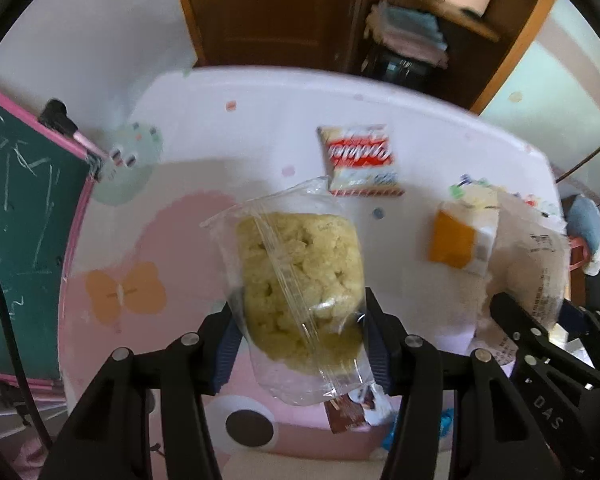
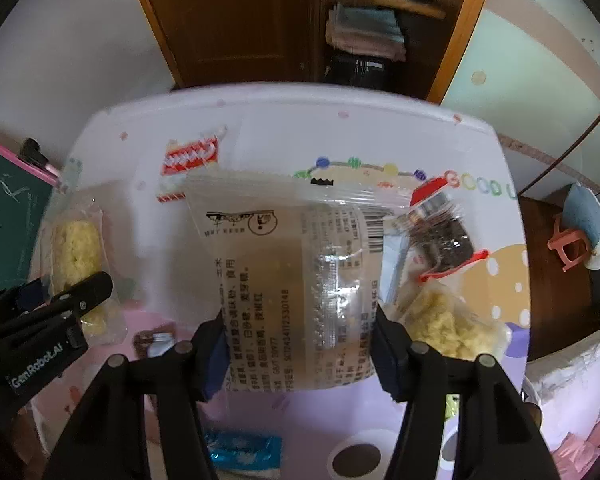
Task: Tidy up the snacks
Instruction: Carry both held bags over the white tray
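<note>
— Firstly, what is held by the left gripper (image 1: 300, 344)?
— A clear packet of yellow puffed snack (image 1: 300, 276) is pinched between its blue pads, lifted above the pink table (image 1: 172, 224).
— And the right gripper (image 2: 298, 354)?
— A printed clear packet (image 2: 284, 280) is clamped there; a red-and-white packet (image 1: 360, 160) is left lying beyond.

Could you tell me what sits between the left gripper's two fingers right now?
In the left wrist view, a clear packet of yellow puffed snack sits between the left gripper fingers, which press its lower sides.
</note>
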### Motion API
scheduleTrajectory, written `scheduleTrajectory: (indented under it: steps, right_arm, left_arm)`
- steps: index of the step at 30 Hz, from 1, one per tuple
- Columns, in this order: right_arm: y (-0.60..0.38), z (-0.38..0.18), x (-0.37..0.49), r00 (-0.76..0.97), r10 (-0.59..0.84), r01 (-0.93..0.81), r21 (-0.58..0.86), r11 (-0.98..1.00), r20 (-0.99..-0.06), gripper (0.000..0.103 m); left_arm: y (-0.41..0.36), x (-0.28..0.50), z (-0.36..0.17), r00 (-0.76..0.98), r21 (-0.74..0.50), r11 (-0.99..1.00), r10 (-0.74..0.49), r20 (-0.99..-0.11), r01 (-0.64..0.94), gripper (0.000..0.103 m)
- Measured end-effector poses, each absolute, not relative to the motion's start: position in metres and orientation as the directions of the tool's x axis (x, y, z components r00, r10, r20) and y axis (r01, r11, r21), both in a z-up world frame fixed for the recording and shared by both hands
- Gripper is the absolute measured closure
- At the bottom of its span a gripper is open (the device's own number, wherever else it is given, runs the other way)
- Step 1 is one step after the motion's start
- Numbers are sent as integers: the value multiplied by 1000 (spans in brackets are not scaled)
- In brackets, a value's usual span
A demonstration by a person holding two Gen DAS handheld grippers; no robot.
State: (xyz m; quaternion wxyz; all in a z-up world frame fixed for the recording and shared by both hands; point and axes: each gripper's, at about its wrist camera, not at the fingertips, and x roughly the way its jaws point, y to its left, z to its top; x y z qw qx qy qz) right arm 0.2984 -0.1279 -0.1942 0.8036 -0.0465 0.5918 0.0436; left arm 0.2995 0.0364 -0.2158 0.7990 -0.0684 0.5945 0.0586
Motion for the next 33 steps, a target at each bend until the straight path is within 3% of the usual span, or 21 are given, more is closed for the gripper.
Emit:
scheduleTrajectory:
  steps: [16, 33]
  right_arm:
    - [-126, -82, 234, 462, 110, -129, 56, 990, -880, 44]
    - [-131, -37, 134, 504, 106, -141, 39, 989, -857, 45]
  left_arm:
    - [22, 227, -86, 515, -68, 996, -26, -857, -63, 50]
    - [19, 132, -43, 567, -53, 997, -75, -820, 54, 50]
